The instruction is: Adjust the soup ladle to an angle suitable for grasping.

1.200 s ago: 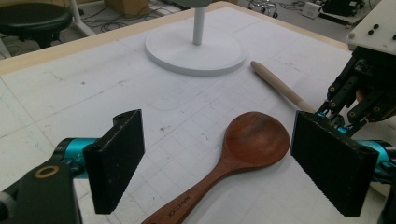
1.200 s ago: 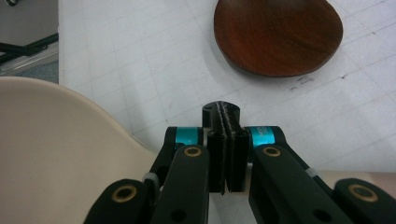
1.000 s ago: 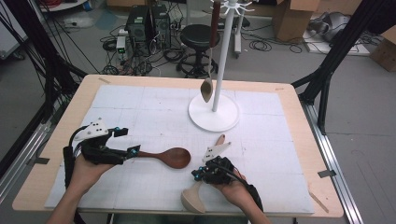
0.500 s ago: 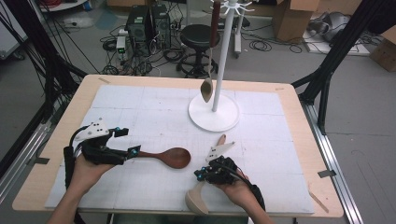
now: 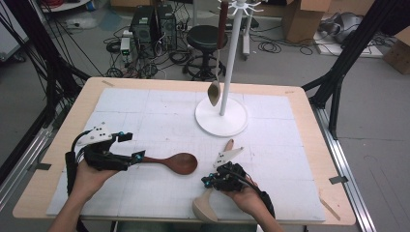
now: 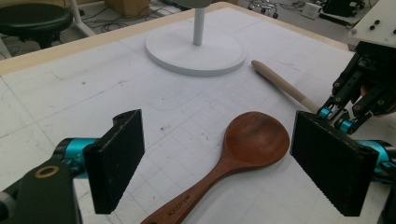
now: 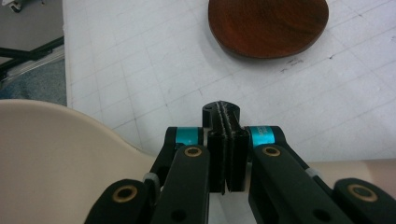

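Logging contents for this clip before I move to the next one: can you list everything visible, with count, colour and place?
Wooden spoon: one, dark reddish brown, lying flat on the mat, its handle between the left gripper's open jaws.
Pale spoon: one, beige, at the table's near edge, its handle running under the right gripper toward the stand.
Hanging spoon: one, metallic with a dark handle, hung from the stand.
Utensil stand: one, white, round base and pole, on the far half of the mat.
Mat: one, white with a grid, covering the table.
Table: one, light wood.
Stool: one, black, on the floor behind.
Left gripper: one, black, open.
Right gripper: one, black, jaws closed together.
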Motion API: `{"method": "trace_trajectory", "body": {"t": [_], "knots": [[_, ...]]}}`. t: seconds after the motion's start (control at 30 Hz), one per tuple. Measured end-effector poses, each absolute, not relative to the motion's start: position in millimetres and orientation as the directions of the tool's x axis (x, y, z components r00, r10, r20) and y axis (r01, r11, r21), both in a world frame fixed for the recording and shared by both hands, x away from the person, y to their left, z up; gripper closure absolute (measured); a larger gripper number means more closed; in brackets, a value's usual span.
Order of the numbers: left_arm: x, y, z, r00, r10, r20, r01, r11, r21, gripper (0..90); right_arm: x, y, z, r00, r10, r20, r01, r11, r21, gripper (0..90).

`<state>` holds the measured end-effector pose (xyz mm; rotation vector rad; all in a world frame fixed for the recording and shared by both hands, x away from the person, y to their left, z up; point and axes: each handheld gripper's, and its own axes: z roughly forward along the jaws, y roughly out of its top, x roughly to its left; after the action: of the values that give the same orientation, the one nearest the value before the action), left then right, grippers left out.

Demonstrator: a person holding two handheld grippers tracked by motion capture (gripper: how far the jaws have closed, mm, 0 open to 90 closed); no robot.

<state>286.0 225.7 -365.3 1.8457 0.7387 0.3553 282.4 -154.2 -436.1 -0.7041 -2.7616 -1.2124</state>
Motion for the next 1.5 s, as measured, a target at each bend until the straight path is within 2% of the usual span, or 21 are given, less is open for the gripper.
{"method": "trace_trajectory", "body": {"t": [1.5], "knots": [[286.0,225.0,-365.5,0.766,0.636,-0.095,0.320,-0.248,0.914,18.3,276.4,-157.6,-438.8,-0.895,0.393,0.211,0.423,0.598,0.681,89.9]]}}
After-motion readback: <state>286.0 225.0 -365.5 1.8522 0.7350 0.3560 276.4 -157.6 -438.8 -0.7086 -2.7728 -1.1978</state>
